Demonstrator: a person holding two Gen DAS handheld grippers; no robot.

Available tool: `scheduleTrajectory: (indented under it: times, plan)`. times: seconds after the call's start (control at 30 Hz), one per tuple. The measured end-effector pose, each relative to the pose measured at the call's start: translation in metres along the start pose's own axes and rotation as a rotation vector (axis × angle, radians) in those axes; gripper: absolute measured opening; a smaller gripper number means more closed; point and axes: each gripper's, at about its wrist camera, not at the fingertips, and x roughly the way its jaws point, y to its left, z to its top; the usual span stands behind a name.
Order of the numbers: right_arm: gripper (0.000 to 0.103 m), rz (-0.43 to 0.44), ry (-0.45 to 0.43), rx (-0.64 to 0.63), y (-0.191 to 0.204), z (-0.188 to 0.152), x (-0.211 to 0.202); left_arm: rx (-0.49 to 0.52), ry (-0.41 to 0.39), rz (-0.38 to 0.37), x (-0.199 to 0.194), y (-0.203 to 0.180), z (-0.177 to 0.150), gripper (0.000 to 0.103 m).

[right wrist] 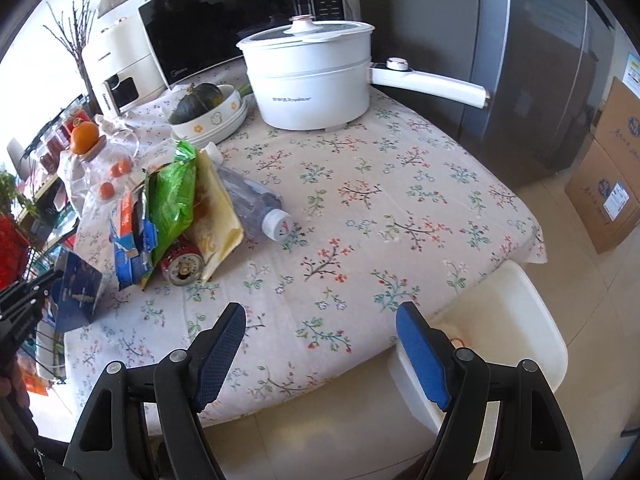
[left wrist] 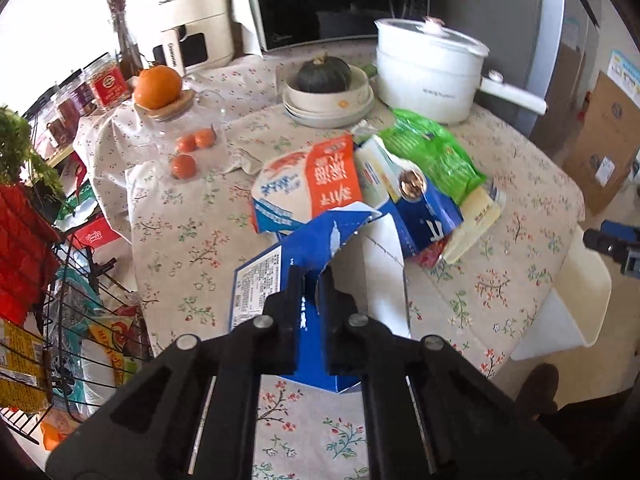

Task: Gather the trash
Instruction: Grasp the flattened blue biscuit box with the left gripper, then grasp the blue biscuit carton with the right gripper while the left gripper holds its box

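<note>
At table's 6 o'clock edge, left gripper (left wrist: 310, 280) pinches a torn blue carton (left wrist: 308, 240). Right gripper (right wrist: 320, 332) gapes wide, empty. Trash pile (right wrist: 176, 216) at 12 from carton; bin (right wrist: 516, 320) at 3. Task barely begun, prob.

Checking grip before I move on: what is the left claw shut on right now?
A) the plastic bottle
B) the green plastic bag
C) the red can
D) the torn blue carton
D: in the left wrist view the left claw is clamped on the torn blue carton, while the right claw is open and holds nothing.
</note>
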Motion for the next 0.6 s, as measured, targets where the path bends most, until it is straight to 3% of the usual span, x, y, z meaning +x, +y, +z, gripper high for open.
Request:
scheduleTrajectory:
  times: [0.2, 0.3, 0.47, 0.6]
  plan:
    - [0.079, 0.090, -0.005, -0.031, 0.045, 0.015, 0.015, -0.154, -0.058, -0.078, -0.015, 0.041, 0.002, 0.001]
    - [0.078, 0.127, -0.005, -0.054, 0.071, 0.022, 0.026, -0.179, -0.078, -0.087, -0.019, 0.051, 0.001, 0.001]
    - [0.052, 0.202, 0.010, -0.093, 0.109, 0.032, 0.051, -0.215, -0.093, -0.114, -0.023, 0.066, 0.000, 0.001]
    - [0.042, 0.230, 0.012, -0.073, 0.126, 0.037, 0.072, -0.246, -0.091, -0.126, -0.024, 0.075, -0.004, 0.001]
